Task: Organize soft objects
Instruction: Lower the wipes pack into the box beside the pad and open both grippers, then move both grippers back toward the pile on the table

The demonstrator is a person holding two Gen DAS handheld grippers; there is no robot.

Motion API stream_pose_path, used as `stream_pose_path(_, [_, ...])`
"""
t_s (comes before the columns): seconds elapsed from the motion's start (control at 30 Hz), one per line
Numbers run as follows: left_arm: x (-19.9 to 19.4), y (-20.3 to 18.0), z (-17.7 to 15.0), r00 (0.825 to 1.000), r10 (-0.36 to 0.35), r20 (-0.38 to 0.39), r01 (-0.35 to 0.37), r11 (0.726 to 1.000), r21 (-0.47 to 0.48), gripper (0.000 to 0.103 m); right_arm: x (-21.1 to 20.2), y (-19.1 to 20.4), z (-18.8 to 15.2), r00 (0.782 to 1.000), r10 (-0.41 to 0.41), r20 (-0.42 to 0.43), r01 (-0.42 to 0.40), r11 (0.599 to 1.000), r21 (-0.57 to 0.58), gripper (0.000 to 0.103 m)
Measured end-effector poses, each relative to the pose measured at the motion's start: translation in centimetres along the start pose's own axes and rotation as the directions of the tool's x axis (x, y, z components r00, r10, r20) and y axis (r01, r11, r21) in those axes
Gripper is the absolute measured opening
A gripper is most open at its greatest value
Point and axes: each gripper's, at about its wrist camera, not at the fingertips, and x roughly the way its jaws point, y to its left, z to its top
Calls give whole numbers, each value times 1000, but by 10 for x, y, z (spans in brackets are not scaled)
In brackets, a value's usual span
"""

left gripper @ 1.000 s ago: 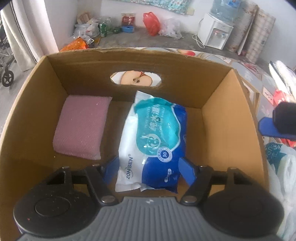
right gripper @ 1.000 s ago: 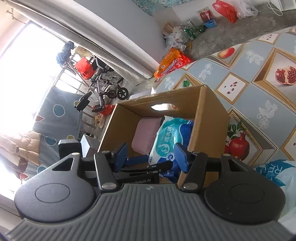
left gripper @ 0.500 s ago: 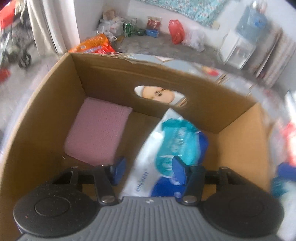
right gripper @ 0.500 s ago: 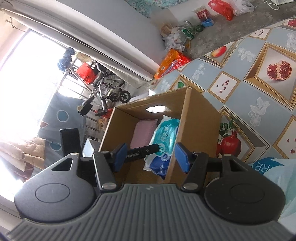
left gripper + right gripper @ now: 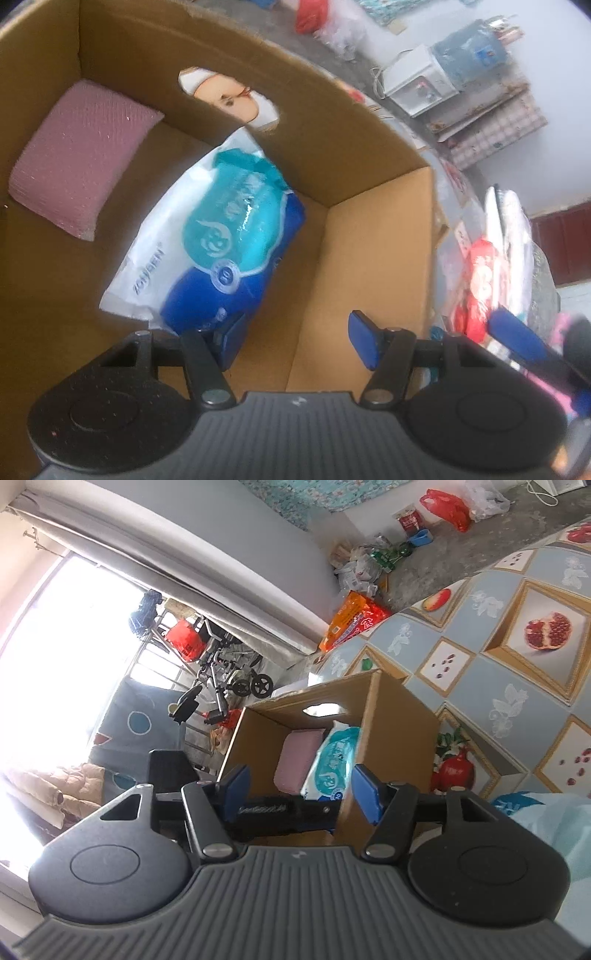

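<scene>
Cardboard box [image 5: 373, 236] holds pink sponge [image 5: 79, 157] and wipes pack [image 5: 218, 247] side by side. Left tool [image 5: 293, 345] over box, jaws opening, empty. Right tool [image 5: 301, 790] opening, empty, outside box.

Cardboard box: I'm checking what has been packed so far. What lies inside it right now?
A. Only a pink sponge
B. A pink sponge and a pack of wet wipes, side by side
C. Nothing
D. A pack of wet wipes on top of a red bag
B: in the left wrist view the pink sponge and the pack of wet wipes lie side by side on the floor of the cardboard box.
</scene>
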Motion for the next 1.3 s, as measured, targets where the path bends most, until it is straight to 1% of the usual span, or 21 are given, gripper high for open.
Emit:
stream_pose_path(0.13, [2, 4, 8, 999, 9, 47, -8, 1000, -28, 61, -11, -10, 2, 1000, -16, 23, 16, 1000, 15, 62])
stream_pose_path(0.27, [1, 9, 14, 997, 15, 78, -10, 998, -65, 57, -19, -20, 5, 999, -29, 41, 27, 999, 35, 62])
stream_pose_path(0.33, [-2, 10, 15, 995, 36, 92, -31, 998, -60, 53, -20, -24, 4, 999, -32, 42, 30, 999, 41, 62])
stream_pose_path(0.4, [-5, 10, 15, 993, 54, 105, -48, 997, -64, 53, -20, -25, 3, 999, -32, 38, 31, 999, 41, 62])
stream_pose_path(0.43, [-6, 11, 15, 993, 53, 101, -46, 996, -73, 54, -20, -25, 3, 999, -32, 36, 30, 999, 42, 63])
stream_pose_path(0.53, [-6, 10, 15, 997, 20, 77, -12, 995, -96, 57, -19, -26, 2, 999, -26, 31, 24, 999, 46, 63])
stream_pose_path(0.6, [-6, 6, 11, 998, 4, 70, 3, 996, -89, 57, -18, -26, 1, 999, -22, 28, 21, 999, 47, 63])
stream_pose_path(0.67, [-7, 2, 4, 998, -32, 55, 36, 996, -77, 57, -17, -25, 0, 1000, -20, 24, 19, 999, 47, 63])
stream_pose_path(0.7, [-6, -1, 0, 998, -45, 45, 48, 997, -64, 59, -17, -25, 0, 1000, -20, 23, 19, 999, 46, 63])
stream_pose_path(0.73, [-5, -3, -3, 998, -45, 40, 47, 998, -51, 61, -17, -25, 0, 1000, -20, 24, 19, 999, 46, 63])
stream_pose_path(0.8, [2, -8, -6, 999, 4, 42, -2, 999, -36, 61, -17, -25, 0, 999, -21, 26, 20, 999, 49, 63])
stream_pose_path(0.83, [6, -9, -5, 999, 15, 39, -13, 999, -37, 62, -17, -25, 0, 999, -21, 28, 20, 998, 53, 64])
stream_pose_path(0.9, [14, -2, -1, 999, 22, 25, -20, 997, -79, 60, -18, -26, -1, 999, -21, 30, 20, 998, 57, 64])
stream_pose_path(0.93, [16, 2, 2, 999, 20, 27, -17, 994, -108, 56, -19, -26, -1, 999, -21, 30, 19, 998, 55, 64])
stream_pose_path(1.0, [18, 9, 9, 1000, 3, 30, 1, 989, -150, 56, -22, -26, -2, 999, -23, 28, 21, 999, 48, 64])
stream_pose_path(1.1, [10, 14, 14, 995, 20, 94, -3, 984, -179, 57, -28, -28, -3, 999, -29, 34, 28, 999, 42, 64])
stream_pose_path(1.17, [7, 18, 15, 993, 12, 120, 14, 978, -210, 58, -33, -31, -2, 998, -35, 45, 33, 998, 47, 64])
stream_pose_path(1.2, [7, 19, 16, 992, 6, 126, 22, 975, -222, 60, -36, -33, -2, 998, -36, 49, 33, 998, 51, 64])
stream_pose_path(1.23, [6, 19, 15, 992, 4, 126, 25, 975, -222, 64, -39, -35, -2, 998, -35, 51, 32, 998, 57, 64])
stream_pose_path(1.3, [4, 14, 12, 991, 5, 132, 22, 980, -199, 72, -45, -37, -3, 998, -33, 55, 29, 998, 62, 64])
